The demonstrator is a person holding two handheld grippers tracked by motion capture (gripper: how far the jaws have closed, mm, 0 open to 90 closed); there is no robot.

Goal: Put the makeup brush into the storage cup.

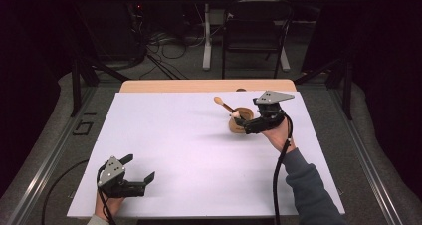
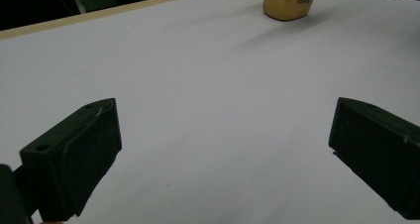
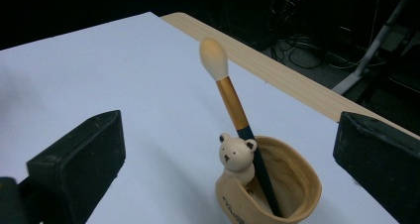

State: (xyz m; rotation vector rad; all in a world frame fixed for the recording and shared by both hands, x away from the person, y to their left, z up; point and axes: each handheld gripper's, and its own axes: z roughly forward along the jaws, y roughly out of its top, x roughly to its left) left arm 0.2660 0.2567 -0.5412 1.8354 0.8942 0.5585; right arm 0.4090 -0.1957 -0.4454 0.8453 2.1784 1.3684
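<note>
Right claw [image 3: 228,159]: jaws apart, straddling cup [image 3: 277,194] holding leaning brush [image 3: 233,102]. Left claw [image 1: 130,177]: apart, idle on bench [image 1: 179,150]. Risk: a jaw nudge could tip the cup.

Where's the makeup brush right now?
The makeup brush stands tilted in the bear cup, bristles up, on the far right of the white mat in the high view, just ahead of the open right gripper.

Makeup brush [image 3: 233,105] leaning in tan bear cup [image 3: 292,184].
</note>
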